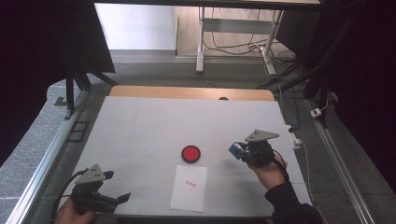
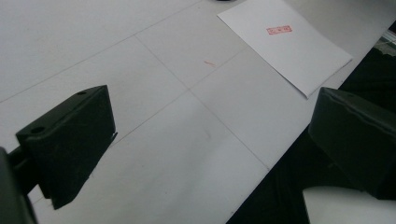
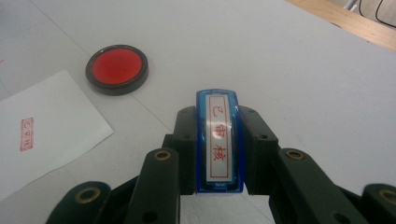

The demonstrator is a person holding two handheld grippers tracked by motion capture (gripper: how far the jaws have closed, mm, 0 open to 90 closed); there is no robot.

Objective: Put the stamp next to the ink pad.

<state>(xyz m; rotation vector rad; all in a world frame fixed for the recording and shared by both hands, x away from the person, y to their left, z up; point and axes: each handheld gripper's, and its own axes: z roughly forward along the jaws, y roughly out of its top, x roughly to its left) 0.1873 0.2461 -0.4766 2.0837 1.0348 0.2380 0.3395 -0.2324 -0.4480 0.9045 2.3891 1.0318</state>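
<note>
The right gripper point(image 3: 219, 154) has its fingers closed on a blue stamp point(image 3: 219, 140), held above the worktop point(image 1: 140, 126). The red ink pad point(image 3: 116, 69) lies ahead of those fingers to their left, the paper point(image 3: 42, 135) nearer on the left. The paper already bears one red imprint point(image 3: 26, 134), so stamping looks done; setting the stamp down likely remains. The left gripper point(image 2: 205, 140) rests with fingers spread and empty.
</note>
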